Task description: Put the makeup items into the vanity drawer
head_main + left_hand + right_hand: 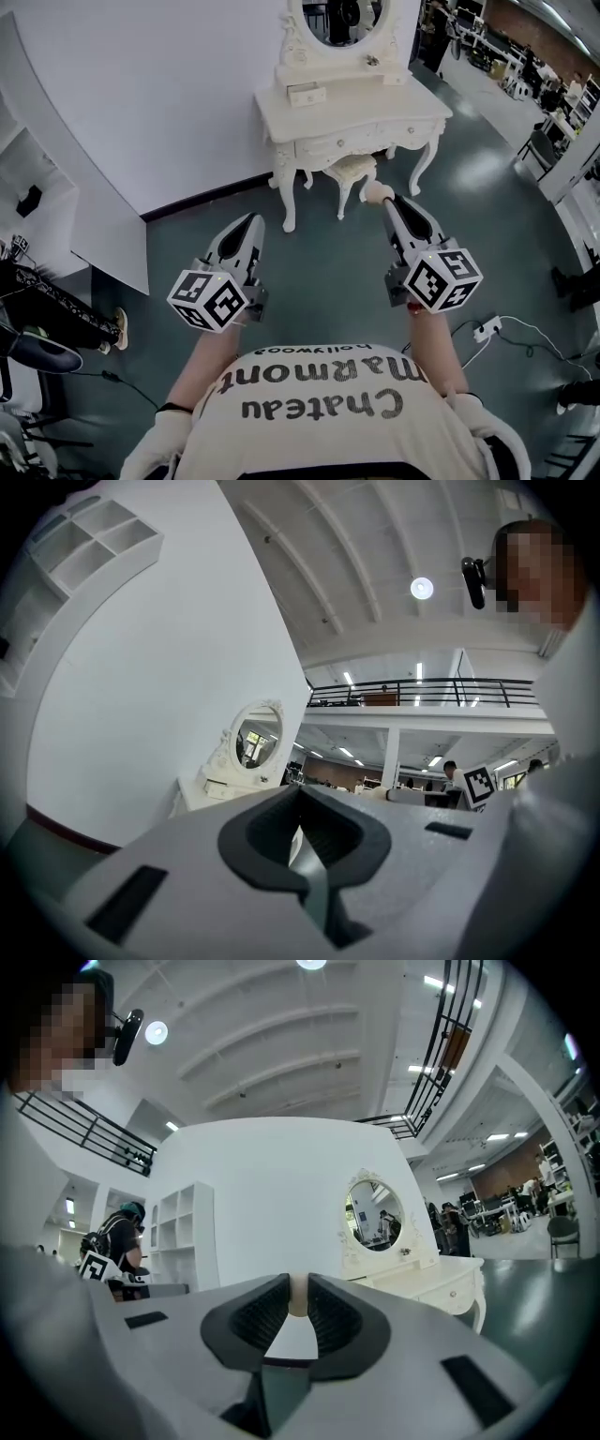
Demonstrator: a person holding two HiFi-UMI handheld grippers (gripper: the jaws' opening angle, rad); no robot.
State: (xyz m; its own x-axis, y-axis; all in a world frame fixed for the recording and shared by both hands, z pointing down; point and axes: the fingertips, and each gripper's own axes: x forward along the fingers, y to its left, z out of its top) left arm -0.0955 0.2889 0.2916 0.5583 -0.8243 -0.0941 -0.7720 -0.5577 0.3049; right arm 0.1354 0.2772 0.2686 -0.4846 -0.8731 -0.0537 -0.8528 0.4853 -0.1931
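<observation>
Right gripper (382,199) fingers pinch a small cream makeup item (297,1296) by its edge, so it could slip out before reaching the vanity table (375,112), well ahead. Left gripper (250,222) fingers are together and empty, and the drawer (349,142) looks shut

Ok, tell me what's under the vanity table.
A small white stool stands between the legs of the vanity table. The tabletop covers the stool's rear part and anything further back.

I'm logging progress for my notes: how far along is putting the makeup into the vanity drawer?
Done: nothing visibly. In hand: the right gripper is shut on a small pale item; the left gripper is shut and empty. Left: the vanity stands well ahead, out of reach, so carrying the item over and putting it in a drawer remains.
</observation>
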